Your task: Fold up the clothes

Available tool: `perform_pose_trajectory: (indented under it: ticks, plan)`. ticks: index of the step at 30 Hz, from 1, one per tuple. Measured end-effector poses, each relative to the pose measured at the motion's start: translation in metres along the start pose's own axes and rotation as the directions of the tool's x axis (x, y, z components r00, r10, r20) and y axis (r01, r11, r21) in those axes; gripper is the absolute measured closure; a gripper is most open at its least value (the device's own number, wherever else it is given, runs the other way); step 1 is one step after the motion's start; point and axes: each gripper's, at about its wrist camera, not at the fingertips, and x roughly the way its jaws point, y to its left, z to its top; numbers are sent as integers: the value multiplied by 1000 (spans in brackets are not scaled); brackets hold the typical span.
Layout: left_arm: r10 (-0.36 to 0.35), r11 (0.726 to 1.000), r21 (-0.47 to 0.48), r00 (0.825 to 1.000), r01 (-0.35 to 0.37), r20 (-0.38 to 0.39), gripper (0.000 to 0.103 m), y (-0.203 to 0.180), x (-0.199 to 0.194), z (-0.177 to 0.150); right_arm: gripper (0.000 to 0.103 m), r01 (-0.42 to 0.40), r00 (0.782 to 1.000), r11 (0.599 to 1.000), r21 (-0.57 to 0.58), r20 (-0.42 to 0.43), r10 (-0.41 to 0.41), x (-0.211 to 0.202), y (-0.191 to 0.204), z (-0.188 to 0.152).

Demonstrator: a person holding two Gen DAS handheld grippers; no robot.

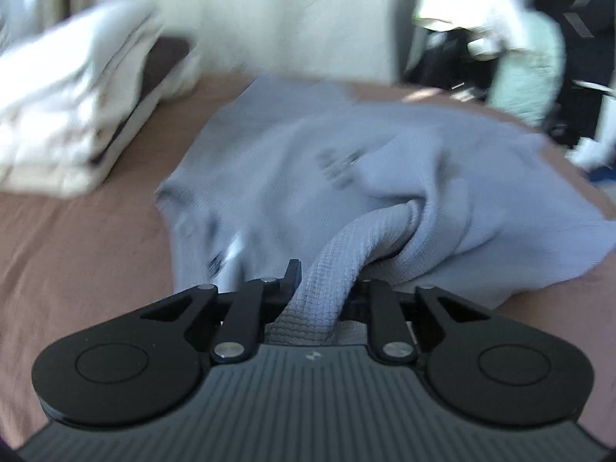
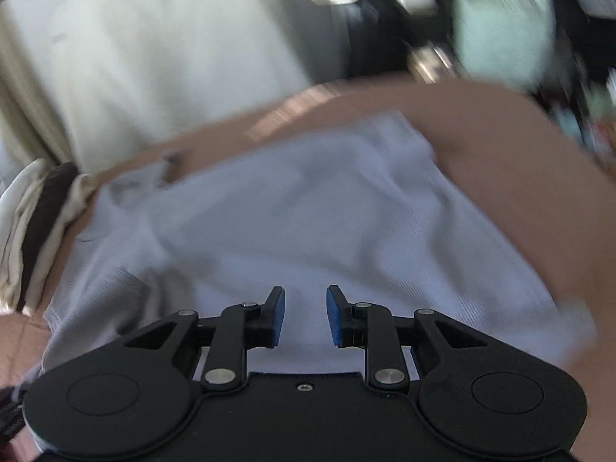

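A light grey-blue knit garment (image 1: 308, 177) lies rumpled on a brown bed sheet (image 1: 77, 254), with dark print near its middle. My left gripper (image 1: 319, 285) is shut on a bunched fold of this garment, which runs up between its fingers. In the right wrist view the same garment (image 2: 308, 211) spreads flat under my right gripper (image 2: 305, 315), whose blue-padded fingers (image 2: 278, 317) stand apart with nothing between them, just above the cloth.
A stack of folded white and cream clothes with a dark brown layer (image 1: 77, 115) sits at the left on the bed; it also shows in the right wrist view (image 2: 34, 231). A pale wall or headboard (image 1: 269, 19) is behind. Dark clutter (image 1: 558, 57) stands beyond the right bed edge.
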Motion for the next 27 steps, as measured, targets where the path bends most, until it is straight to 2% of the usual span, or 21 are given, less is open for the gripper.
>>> perform_pose_trajectory:
  ticks: [1, 2, 4, 6, 8, 9, 10, 12, 15, 16, 20, 24, 27]
  plan:
    - [29, 998, -49, 997, -32, -65, 50, 8, 7, -2, 75, 19, 1000, 999, 28, -19, -18, -1, -12, -3]
    - [36, 995, -89, 994, -46, -106, 49, 16, 10, -6, 75, 47, 999, 998, 47, -24, -46, -2, -23, -6]
    - [9, 987, -156, 994, -25, -108, 49, 29, 5, -9, 73, 108, 994, 990, 92, -25, -106, -5, -44, -11]
    - [37, 985, -168, 996, -51, -86, 50, 31, -10, -7, 67, 132, 991, 977, 167, -26, -130, -6, -66, -14]
    - [95, 987, -129, 995, -92, 17, 50, 26, -31, -4, 66, 130, 991, 955, 267, -27, -127, -7, -90, -17]
    - [123, 988, -108, 990, -114, 75, 49, 23, -43, -3, 65, 119, 993, 946, 302, -28, -116, -8, -98, -18]
    - [105, 990, -104, 988, -93, 117, 48, 23, -50, -2, 65, 101, 995, 940, 325, -29, -97, -9, -104, -20]
    - [13, 993, -118, 986, 6, 165, 41, 26, -59, 1, 54, 54, 999, 937, 344, -25, -48, -10, -107, -21]
    - [-181, 962, -179, 973, 206, 147, 40, 23, -47, 5, 38, 74, 997, 929, 363, -40, -64, -7, -109, -20]
    - [-210, 956, -176, 968, 233, 138, 39, 17, -38, 10, 37, 87, 996, 925, 370, -47, -75, -5, -109, -20]
    - [-210, 976, -47, 975, 213, 72, 33, -14, -10, 23, 36, 138, 990, 909, 394, -75, -118, 1, -112, -20]
    - [-228, 974, 1, 973, 228, -29, 32, -36, 9, 40, 36, 189, 982, 889, 416, -104, -160, 7, -115, -20]
    - [-208, 977, 37, 977, 209, -39, 30, -47, 24, 47, 36, 226, 974, 873, 432, -126, -190, 11, -117, -19]
